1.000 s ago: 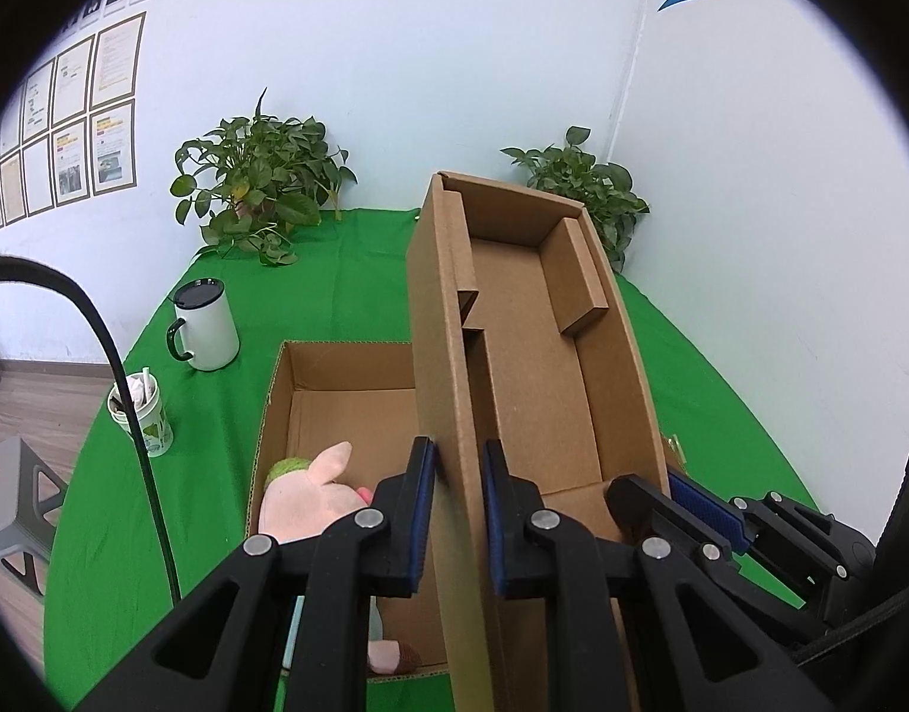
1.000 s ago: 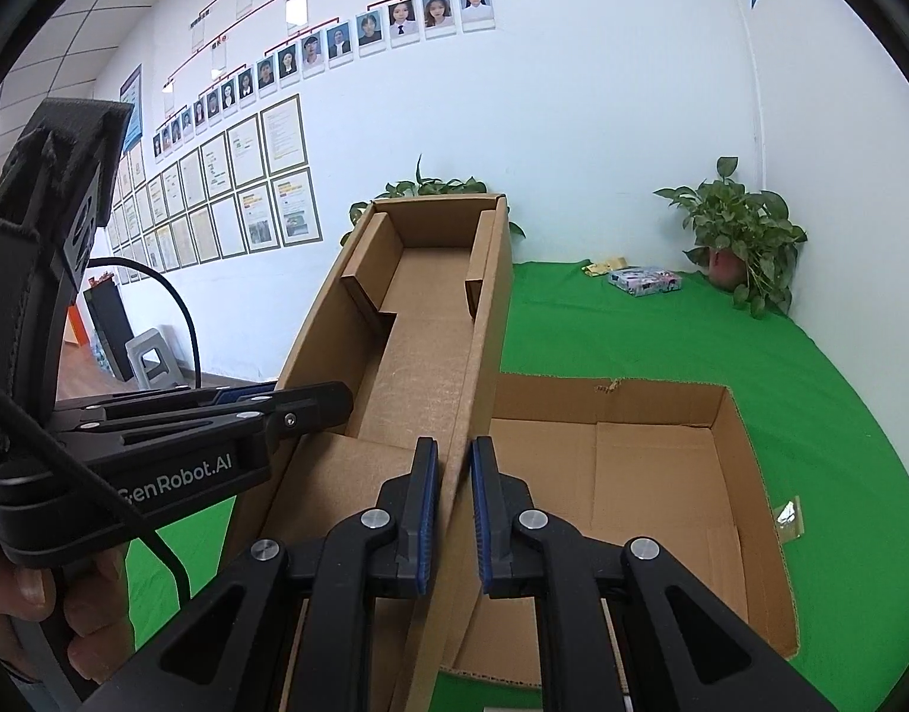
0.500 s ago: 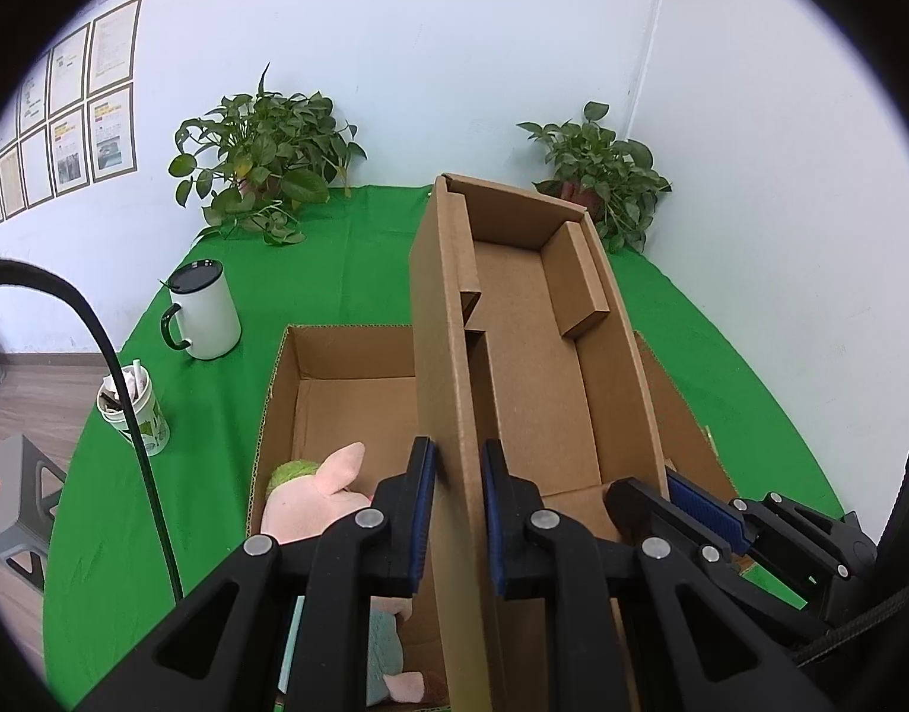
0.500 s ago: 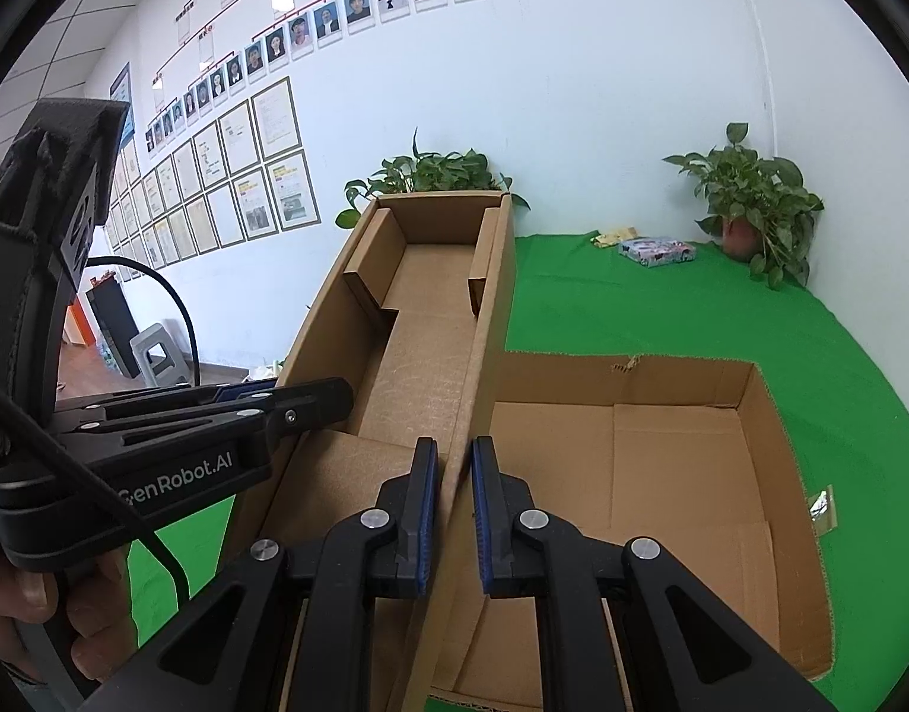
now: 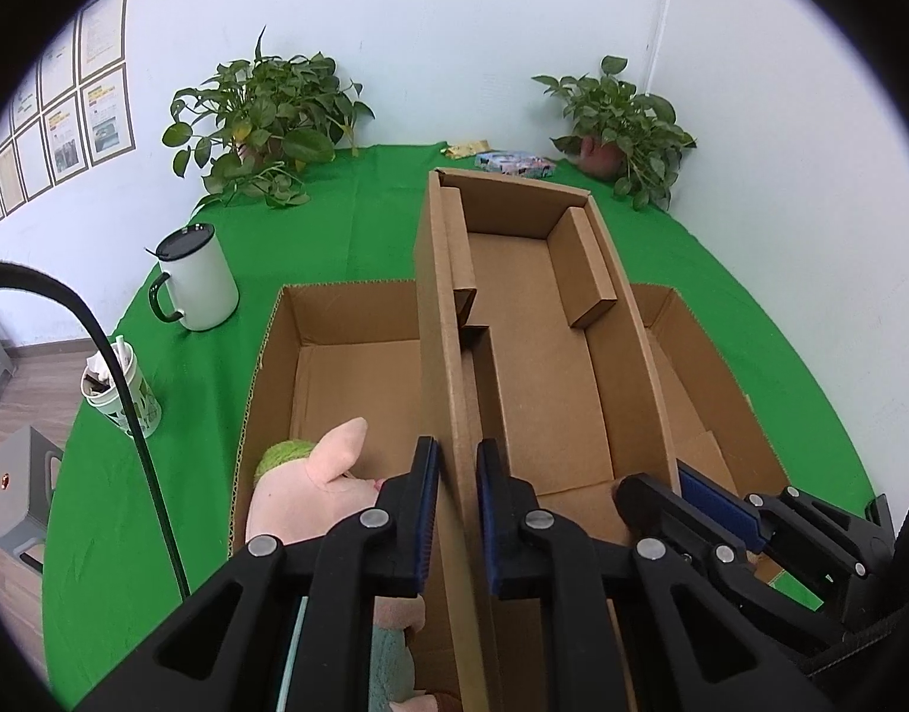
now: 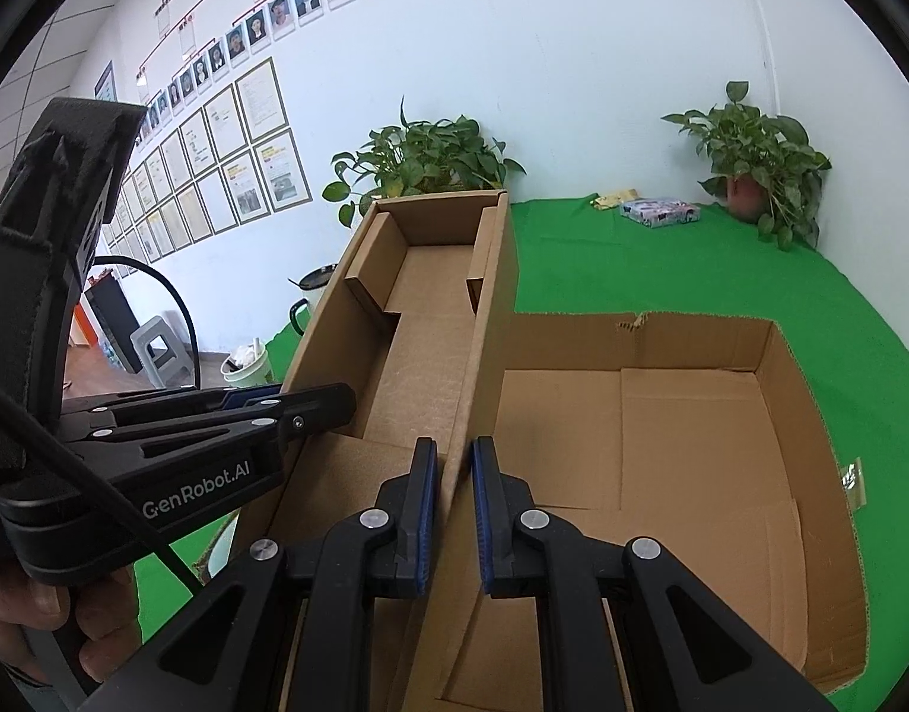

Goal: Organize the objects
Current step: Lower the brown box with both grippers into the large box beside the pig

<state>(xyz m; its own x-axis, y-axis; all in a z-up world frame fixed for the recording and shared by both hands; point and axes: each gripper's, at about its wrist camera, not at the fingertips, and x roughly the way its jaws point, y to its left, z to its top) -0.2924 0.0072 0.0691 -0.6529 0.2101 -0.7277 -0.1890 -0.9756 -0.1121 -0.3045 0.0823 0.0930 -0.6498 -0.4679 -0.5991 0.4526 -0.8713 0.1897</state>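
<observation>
Both grippers are clamped on the narrow cardboard tray [image 5: 543, 391], one per long side: left gripper [image 5: 457, 510] pinches the tray's left wall, right gripper [image 6: 454, 510] pinches the right wall, pads tight on the cardboard. Tray sits tilted over the big open box [image 6: 662, 451] on the green cloth [image 5: 359, 219], w/ its far end higher. Pink plush pig [image 5: 312, 486] lies inside the box, just left of the tray. White mug [image 5: 196, 279] & paper cup [image 5: 122, 391] are further left of the box, on the cloth.
</observation>
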